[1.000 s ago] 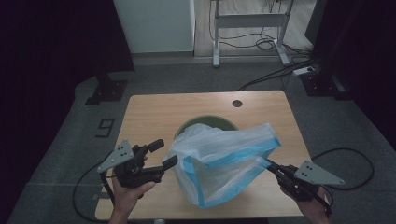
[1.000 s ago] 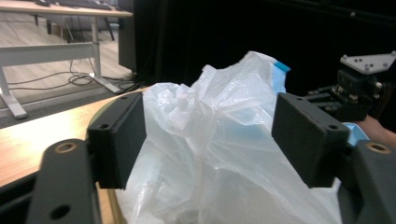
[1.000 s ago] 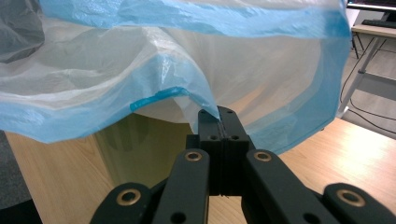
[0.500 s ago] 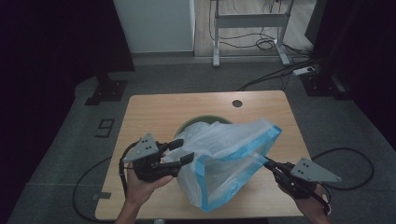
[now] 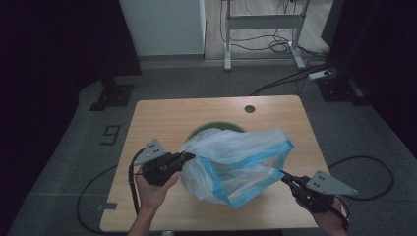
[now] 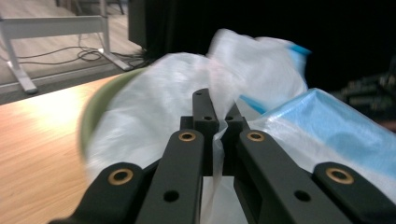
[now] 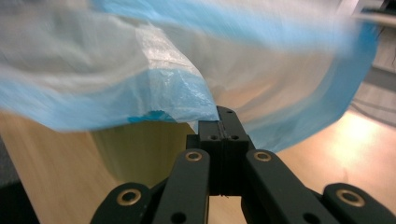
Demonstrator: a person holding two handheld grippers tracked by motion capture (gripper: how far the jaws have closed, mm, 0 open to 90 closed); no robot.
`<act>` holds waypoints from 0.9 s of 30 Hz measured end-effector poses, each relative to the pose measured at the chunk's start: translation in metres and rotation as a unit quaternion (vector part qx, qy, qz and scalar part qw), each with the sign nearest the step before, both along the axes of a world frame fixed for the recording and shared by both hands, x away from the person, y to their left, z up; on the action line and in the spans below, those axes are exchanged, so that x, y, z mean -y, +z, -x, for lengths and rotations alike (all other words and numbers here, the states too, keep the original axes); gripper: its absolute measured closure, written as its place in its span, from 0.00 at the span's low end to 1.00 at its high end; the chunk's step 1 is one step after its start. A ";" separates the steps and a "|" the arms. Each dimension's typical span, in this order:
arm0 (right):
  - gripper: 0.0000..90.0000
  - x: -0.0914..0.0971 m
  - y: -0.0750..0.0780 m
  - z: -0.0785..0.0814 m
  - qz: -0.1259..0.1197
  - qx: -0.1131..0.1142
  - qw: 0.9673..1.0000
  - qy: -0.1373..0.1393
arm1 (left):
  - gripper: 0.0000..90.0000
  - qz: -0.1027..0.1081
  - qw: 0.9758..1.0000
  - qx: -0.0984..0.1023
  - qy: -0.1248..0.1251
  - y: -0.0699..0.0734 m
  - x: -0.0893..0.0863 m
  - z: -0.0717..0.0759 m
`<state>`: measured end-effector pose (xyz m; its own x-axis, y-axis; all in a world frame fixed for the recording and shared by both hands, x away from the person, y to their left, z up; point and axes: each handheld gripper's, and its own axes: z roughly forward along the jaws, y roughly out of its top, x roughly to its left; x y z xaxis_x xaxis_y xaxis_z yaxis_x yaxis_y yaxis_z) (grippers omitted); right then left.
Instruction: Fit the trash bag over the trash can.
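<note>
Two grippers stretch a plastic bag (image 5: 236,162) over a green bin (image 5: 211,130) on the desk (image 5: 162,118).

From above, the left gripper (image 5: 188,156) and right gripper (image 5: 284,177) hold opposite edges. The left gripper view shows its jaws, just closed, pinching white film (bin rim blurred alongside); the right gripper view shows its jaws shut on the blue-banded edge.

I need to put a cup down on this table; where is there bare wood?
Bare table lies along the far edge beside the round hole, and at the far left corner. The middle and near side are crowded by the plastic bag, green bin and both grippers.
</note>
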<state>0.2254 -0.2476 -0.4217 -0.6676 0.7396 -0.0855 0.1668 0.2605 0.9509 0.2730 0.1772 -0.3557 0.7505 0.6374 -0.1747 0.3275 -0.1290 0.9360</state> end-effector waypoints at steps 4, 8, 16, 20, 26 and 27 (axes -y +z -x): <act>0.99 0.007 -0.020 -0.001 0.007 -0.023 1.000 -0.009 | 1.00 0.019 1.000 -0.006 0.003 -0.005 -0.015 0.003; 0.99 0.009 -0.032 -0.002 0.007 -0.037 0.999 -0.014 | 1.00 0.024 1.000 -0.013 0.000 -0.016 -0.024 0.009; 0.99 -0.006 -0.059 0.000 0.026 -0.067 0.997 0.008 | 1.00 0.031 0.999 -0.026 0.003 -0.044 -0.039 0.019; 0.74 -0.007 -0.061 0.005 0.020 -0.060 0.998 0.019 | 1.00 0.033 0.999 -0.027 0.004 -0.050 -0.043 0.020; 0.49 0.001 -0.024 0.039 -0.009 -0.010 0.999 0.029 | 1.00 0.028 0.999 -0.020 0.003 -0.045 -0.041 0.020; 0.48 0.004 -0.017 0.044 -0.014 -0.003 0.999 0.031 | 1.00 0.028 0.999 -0.019 0.004 -0.045 -0.041 0.020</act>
<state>0.1817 -0.2512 -0.4386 -0.7123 0.6992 -0.0606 0.1578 0.2436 0.9570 0.2531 0.2186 -0.4005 0.7374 0.6320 -0.2384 0.3640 -0.0745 0.9284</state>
